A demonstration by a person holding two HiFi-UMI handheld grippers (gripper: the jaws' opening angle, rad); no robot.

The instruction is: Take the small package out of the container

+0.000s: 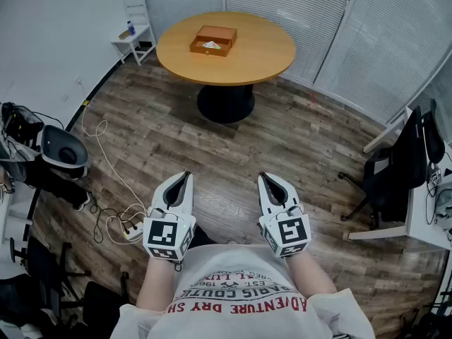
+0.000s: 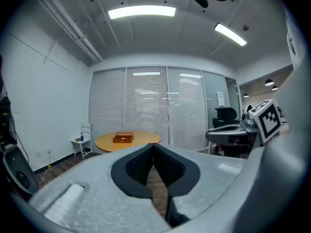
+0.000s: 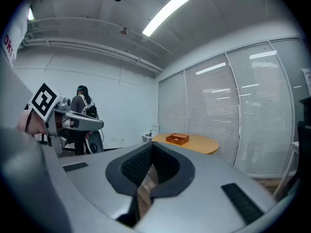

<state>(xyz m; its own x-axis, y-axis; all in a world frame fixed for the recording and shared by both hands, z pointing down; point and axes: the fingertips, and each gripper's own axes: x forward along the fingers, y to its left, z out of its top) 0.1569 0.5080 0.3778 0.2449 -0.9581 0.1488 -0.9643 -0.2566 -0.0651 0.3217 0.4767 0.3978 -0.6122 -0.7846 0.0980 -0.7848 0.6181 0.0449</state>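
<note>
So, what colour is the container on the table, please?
The container is reddish-brown, seen best in the head view.

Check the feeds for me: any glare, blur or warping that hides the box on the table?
Head view: even light, sharp, the box and table plain, blinds bowed at the edges. Left gripper view: heavy fisheye, black corners, ceiling lights blown out, box tiny but readable. Right gripper view: same warping, one bright light strip, box small and clear.

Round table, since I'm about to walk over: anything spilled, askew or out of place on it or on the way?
Nothing on the round table looks wrong: the wooden box sits flat, nothing spilled. Only loose cables sprawl on the floor left of the path.
</note>
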